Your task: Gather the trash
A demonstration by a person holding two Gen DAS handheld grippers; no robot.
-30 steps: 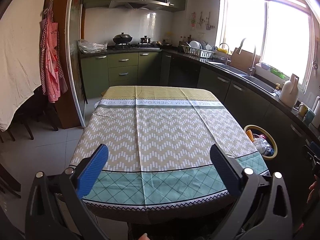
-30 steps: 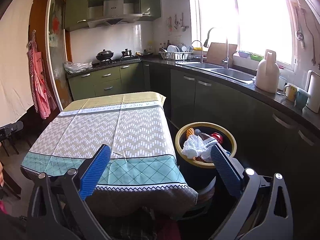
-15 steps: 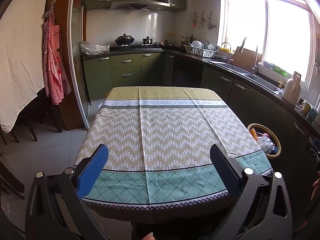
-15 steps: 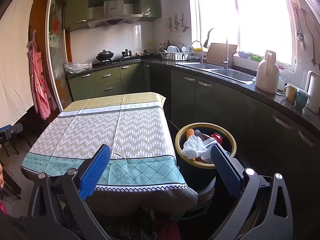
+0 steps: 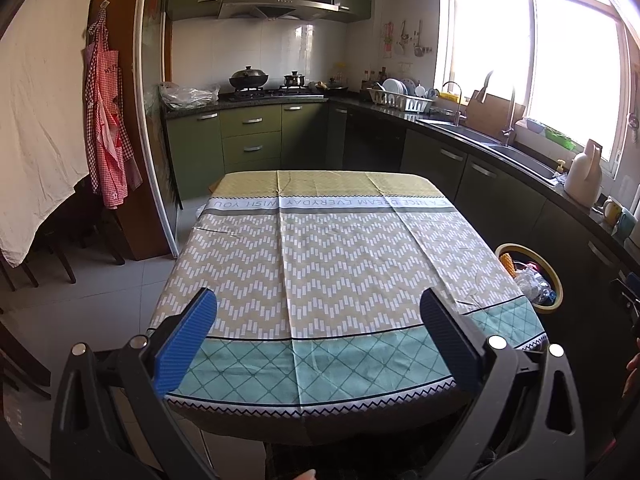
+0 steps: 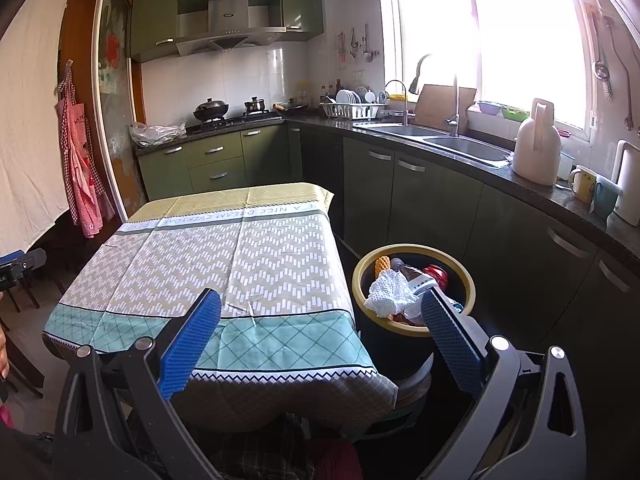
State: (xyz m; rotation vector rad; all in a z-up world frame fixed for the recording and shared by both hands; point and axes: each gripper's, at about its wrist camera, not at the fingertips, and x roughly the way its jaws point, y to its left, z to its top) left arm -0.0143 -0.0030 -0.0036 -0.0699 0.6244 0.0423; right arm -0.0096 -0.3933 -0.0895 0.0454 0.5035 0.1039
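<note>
A yellow-rimmed black trash bin stands on the floor to the right of the table. It holds trash: a white net wrap, a red can, a corn cob and a bottle. The same trash bin shows at the table's right edge in the left wrist view. My right gripper is open and holds nothing, hovering before the table's near right corner. My left gripper is open too, over the near edge of the tablecloth-covered table.
Dark green cabinets and a counter with a sink, a white jug and mugs run along the right. A stove with pots is at the back. An apron hangs left. A person's fingers show at the edge.
The left wrist view has drifted slightly back and up, showing a bit more of the room. The right gripper is nearly still. Both stay open.
</note>
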